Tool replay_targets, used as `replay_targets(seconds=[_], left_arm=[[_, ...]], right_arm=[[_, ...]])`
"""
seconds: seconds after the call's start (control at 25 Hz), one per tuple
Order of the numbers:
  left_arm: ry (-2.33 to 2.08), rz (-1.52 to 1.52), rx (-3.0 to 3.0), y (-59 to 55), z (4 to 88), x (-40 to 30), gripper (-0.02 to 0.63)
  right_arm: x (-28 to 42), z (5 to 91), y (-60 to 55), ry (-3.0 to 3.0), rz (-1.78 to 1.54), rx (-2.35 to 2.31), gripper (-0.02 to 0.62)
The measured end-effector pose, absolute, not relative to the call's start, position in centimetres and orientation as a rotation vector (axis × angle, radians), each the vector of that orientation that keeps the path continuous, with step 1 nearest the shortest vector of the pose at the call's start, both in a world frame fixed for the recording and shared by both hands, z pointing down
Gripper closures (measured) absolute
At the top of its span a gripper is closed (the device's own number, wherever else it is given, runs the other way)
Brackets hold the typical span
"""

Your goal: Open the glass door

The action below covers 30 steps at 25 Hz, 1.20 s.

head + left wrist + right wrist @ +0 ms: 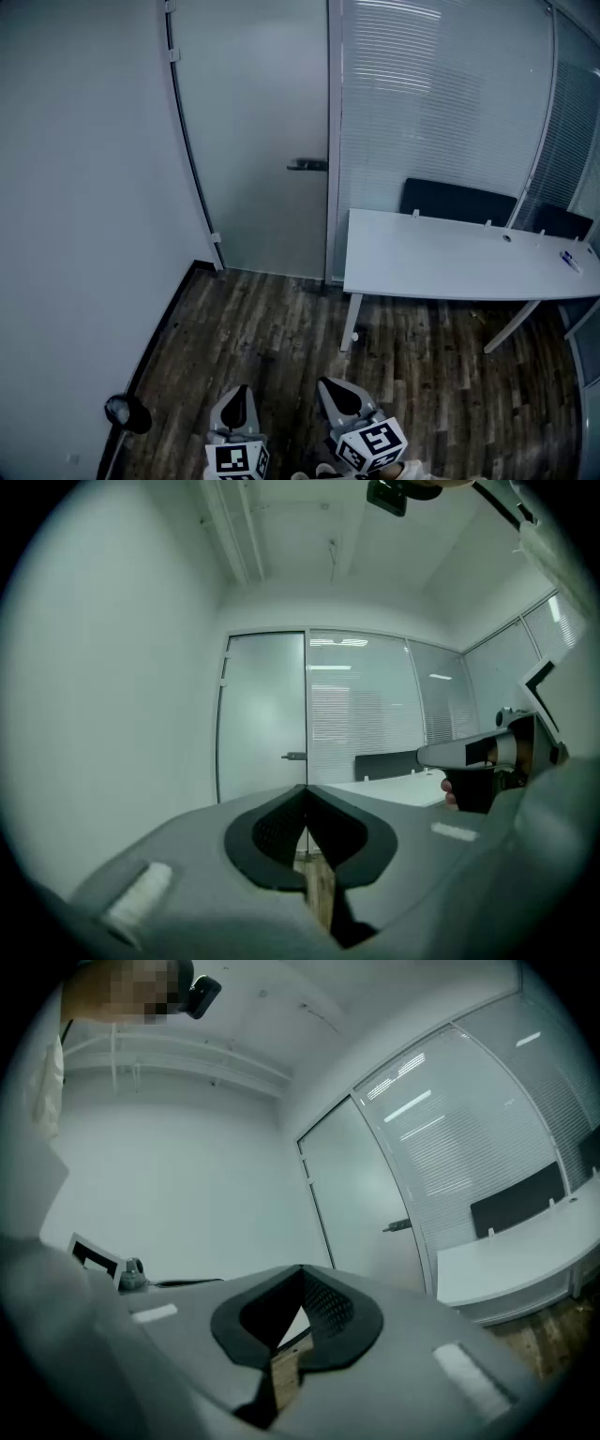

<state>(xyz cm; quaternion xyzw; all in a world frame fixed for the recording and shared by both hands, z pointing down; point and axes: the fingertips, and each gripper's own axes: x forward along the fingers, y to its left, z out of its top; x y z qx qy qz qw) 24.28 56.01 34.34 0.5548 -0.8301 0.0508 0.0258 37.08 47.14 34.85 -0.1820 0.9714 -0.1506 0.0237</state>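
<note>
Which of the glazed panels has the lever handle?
The leftmost one, the frosted glass door beside the plain wall: its lever handle sits at its right edge. The panels to its right have horizontal blinds and no handle.

The room has an even but rather dim light with a cold blue-grey tone, and only a soft shadow lies under the white desk (450,258). Ceiling lamps give bright glare stripes on the glass partition (469,1147). Both gripper views are round and bent at their black edges, and the left gripper (306,794) and right gripper (300,1274) look soft.
</note>
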Motion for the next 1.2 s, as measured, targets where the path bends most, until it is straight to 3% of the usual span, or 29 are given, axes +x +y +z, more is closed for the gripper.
replay_targets(seconds=[0.76,1.2], left_arm=[[-2.586,0.201,1.653,52.2,35.4,26.0,0.601],[-2.556,0.196,1.671,47.5,37.1,20.2,0.601]], right_arm=[[39.2,35.7,42.0,2.997,-0.504,-0.552,0.592],[33.5,37.1,37.6,3.007,-0.518,-0.579,0.592]])
